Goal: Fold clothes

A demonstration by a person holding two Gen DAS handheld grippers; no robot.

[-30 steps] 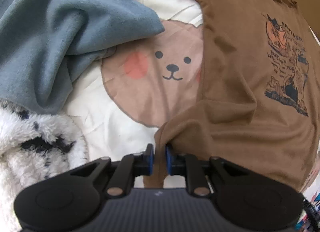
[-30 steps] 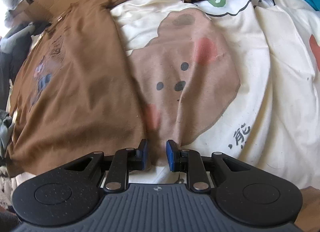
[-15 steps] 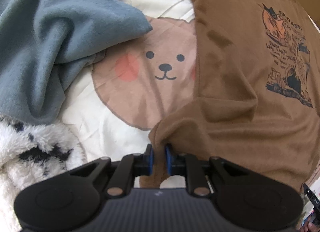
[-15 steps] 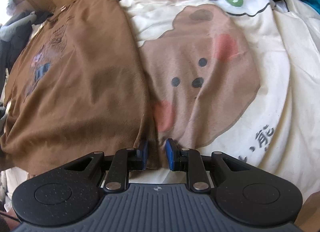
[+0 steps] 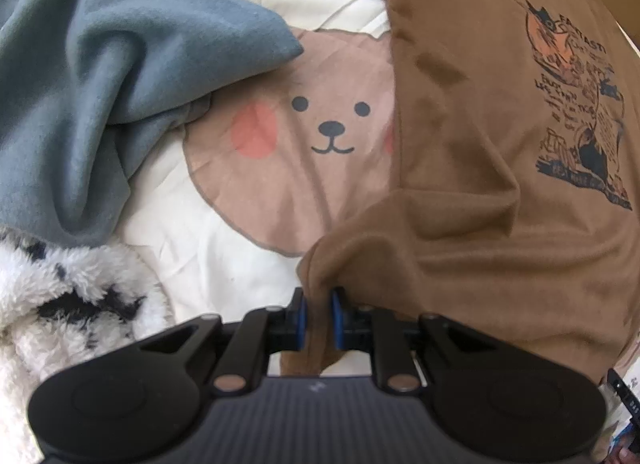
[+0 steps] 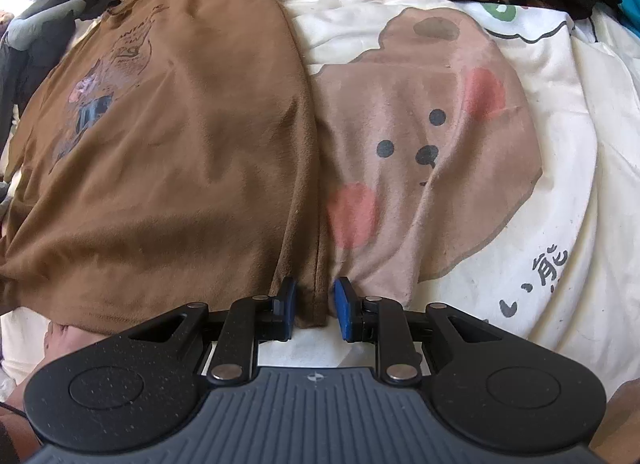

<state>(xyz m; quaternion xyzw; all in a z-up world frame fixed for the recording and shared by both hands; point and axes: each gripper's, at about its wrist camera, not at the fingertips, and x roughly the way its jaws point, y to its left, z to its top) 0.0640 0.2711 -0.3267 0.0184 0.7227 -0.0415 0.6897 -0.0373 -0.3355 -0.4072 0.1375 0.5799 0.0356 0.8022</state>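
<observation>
My left tool (image 5: 318, 314) and right tool (image 6: 314, 310) each pinch the brown shirt's (image 5: 480, 144) hem, keeping it taut for folding

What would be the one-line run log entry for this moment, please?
step: fold brown T-shirt | left gripper: shut on its edge | right gripper: shut on its hem | surface: bear-print sheet

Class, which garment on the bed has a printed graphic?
The brown T-shirt, pinched by the left claw; the grey-blue garment is plain.
</observation>
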